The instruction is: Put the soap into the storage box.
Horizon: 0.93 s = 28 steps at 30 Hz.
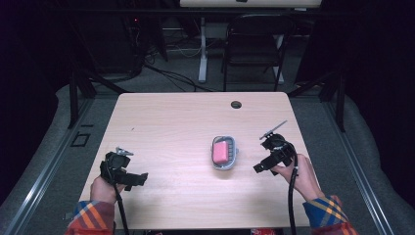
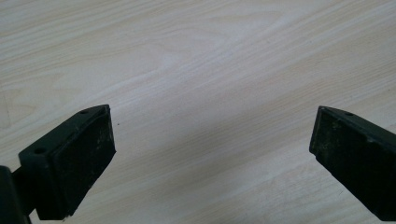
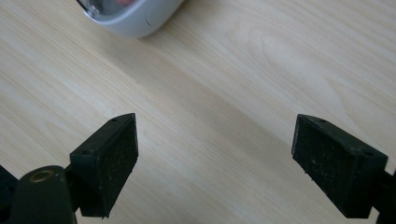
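Dark room, black folding chair

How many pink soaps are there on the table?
1. The pink soap lies in the grey soap dish near the table's middle, closer to the right gripper.

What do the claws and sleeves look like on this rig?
Both claws are black. The left claw and right claw each have two blocky jaws with flat, scuffed pads and small screw holes. A black cable trails from each. The sleeves are orange, blue and yellow plaid.
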Motion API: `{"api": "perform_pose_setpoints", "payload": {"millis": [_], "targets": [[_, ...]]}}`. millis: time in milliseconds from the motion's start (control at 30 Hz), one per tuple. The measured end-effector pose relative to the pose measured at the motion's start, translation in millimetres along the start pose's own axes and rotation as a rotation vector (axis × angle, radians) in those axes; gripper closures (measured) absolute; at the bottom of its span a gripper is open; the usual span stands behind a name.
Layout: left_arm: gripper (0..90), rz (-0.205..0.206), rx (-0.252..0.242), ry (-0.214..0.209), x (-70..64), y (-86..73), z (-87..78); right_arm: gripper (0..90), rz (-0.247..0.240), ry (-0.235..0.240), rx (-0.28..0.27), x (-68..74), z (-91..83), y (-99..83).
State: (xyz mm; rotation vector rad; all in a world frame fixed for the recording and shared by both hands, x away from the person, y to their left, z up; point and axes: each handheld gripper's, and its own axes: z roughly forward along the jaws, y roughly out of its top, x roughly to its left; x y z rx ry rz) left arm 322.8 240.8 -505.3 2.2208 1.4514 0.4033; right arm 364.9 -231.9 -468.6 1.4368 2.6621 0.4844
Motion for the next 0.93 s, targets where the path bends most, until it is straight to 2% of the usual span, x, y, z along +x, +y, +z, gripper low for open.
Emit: {"api": "perform_pose_setpoints", "payload": {"millis": [33,67,167,233,267,300,367,400,467,533,567,600,633,667,700,767,833,933], "targets": [[0.2,0.0,0.0,0.0,0.0,0.0,0.0,14.2,0.018,0.002,-0.021,-0.7,2.1,-4.5],[0.2,0.0,-0.001,0.001,-0.1,0.0,0.2,14.1,0.011,-0.013,0.002,-5.0,2.5,-12.5],[0.2,0.002,0.0,0.002,-0.4,0.1,0.4,14.1,0.016,-0.013,-0.004,-7.6,3.2,-18.9],[0.2,0.002,-0.002,0.003,-0.4,0.0,0.3,14.1,0.03,-0.013,-0.027,-11.2,4.8,-29.9],[0.2,0.003,-0.003,0.002,-0.3,-0.1,0.3,13.7,0.02,-0.011,-0.028,-12.6,4.9,-33.5],[0.1,0.003,-0.003,0.002,-0.3,-0.1,0.3,13.7,0.013,0.006,-0.02,-14.2,5.0,-36.9],[0.2,0.003,-0.001,0.0,-0.2,-0.3,-0.1,13.7,0.026,0.008,-0.034,-14.7,6.1,-41.5],[0.1,-0.002,-0.002,0.0,-0.2,-0.6,-0.2,13.7,0.014,0.004,-0.035,-18.6,6.4,-50.7],[0.2,-0.004,-0.002,-0.001,-0.3,-0.6,0.0,13.7,0.019,-0.012,-0.03,-19.6,6.3,-54.1],[0.2,0.004,-0.004,0.004,-0.7,-0.4,0.3,13.8,0.036,0.001,-0.053,-24.1,8.0,-67.6],[0.2,0.004,-0.004,0.004,-0.7,-0.4,0.3,13.8,0.036,0.001,-0.053,-24.1,8.0,-67.6],[0.2,0.003,0.0,-0.001,-1.1,-0.2,0.1,13.9,0.038,-0.006,-0.033,-26.4,13.5,-75.9],[0.2,0.002,-0.001,-0.001,-1.4,-0.2,-0.1,13.9,0.054,-0.001,-0.042,-25.6,16.6,-78.5],[0.2,0.003,-0.004,-0.002,-1.6,-0.2,-0.1,13.9,0.052,0.0,-0.016,-26.3,19.1,-80.2],[0.2,0.003,-0.004,-0.002,-1.6,-0.2,-0.1,13.9,0.052,0.0,-0.016,-26.3,19.1,-80.2],[0.2,0.004,-0.006,0.002,-2.0,0.0,0.1,13.9,0.036,-0.036,0.02,-26.0,24.2,-81.0],[0.2,0.006,-0.007,0.001,-2.1,0.1,0.2,14.2,0.027,-0.052,0.012,-26.2,23.6,-79.1],[0.2,0.005,-0.007,0.0,-1.9,0.1,0.4,14.2,0.029,-0.049,0.005,-25.9,23.2,-77.8]]}}
